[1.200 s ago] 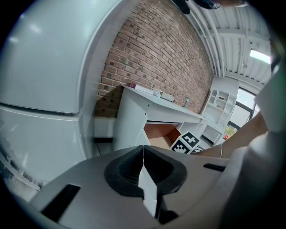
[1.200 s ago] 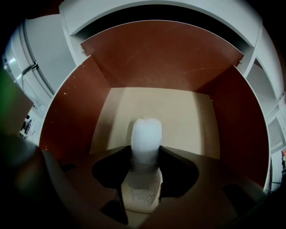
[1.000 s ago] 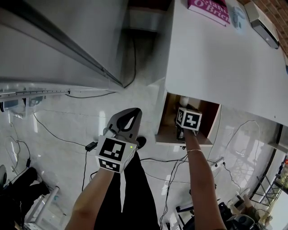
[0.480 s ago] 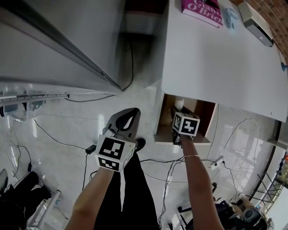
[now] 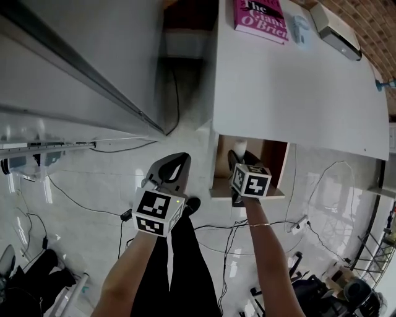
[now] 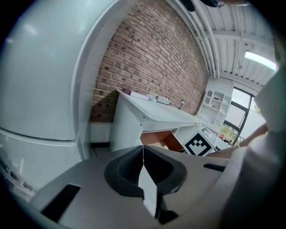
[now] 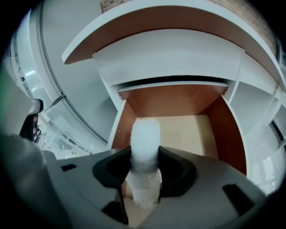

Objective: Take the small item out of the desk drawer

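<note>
The small white item (image 7: 145, 142), a pale rounded cylinder, is clamped between the black pads of my right gripper (image 7: 145, 167), which is shut on it. It hangs above the open desk drawer (image 7: 192, 134), whose tan floor shows behind it. In the head view the right gripper (image 5: 239, 158) points steeply down over the drawer (image 5: 275, 151), and the white item (image 5: 240, 146) peeks out past its tip. My left gripper (image 5: 176, 163) is held over the floor to the left of the drawer. Its jaws (image 6: 143, 167) are shut with nothing between them.
The white desk top (image 5: 297, 93) carries a pink book (image 5: 260, 17) and a white box (image 5: 337, 25) at its far edge. Black cables (image 5: 93, 198) run over the glossy floor. A large white appliance (image 5: 74, 56) stands to the left. The person's dark trouser leg (image 5: 179, 260) is below.
My right gripper has risen with the white item, lifting it up from inside the drawer. The left gripper has stayed where it was.
</note>
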### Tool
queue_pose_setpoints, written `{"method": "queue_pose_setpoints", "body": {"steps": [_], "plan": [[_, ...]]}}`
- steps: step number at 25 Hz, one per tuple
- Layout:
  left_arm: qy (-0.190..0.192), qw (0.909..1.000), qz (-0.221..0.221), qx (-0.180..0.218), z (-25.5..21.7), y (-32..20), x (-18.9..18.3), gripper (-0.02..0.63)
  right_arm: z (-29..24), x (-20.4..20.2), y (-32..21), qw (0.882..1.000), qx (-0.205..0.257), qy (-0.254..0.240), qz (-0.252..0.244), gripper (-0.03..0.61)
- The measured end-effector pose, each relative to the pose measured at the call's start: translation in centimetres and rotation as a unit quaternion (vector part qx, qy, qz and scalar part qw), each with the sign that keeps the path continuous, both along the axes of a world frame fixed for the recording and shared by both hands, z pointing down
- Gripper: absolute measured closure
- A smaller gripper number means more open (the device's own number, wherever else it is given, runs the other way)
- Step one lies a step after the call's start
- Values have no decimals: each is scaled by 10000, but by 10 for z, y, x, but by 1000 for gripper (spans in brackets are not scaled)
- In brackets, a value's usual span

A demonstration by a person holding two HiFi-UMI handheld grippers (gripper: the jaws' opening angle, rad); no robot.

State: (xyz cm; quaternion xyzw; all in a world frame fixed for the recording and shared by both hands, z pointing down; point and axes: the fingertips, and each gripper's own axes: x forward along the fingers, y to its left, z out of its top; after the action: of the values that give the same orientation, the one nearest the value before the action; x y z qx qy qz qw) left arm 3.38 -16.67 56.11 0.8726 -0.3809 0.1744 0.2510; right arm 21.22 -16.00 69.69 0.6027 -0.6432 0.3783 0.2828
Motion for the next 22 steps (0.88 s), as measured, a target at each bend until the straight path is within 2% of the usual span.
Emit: {"method": "queue_pose_setpoints", "body": {"steps": [22], "plan": [[10,9993,297,214,-48,4,2,591,-121,-24,23,9917,1053,-627,398,399]]}}
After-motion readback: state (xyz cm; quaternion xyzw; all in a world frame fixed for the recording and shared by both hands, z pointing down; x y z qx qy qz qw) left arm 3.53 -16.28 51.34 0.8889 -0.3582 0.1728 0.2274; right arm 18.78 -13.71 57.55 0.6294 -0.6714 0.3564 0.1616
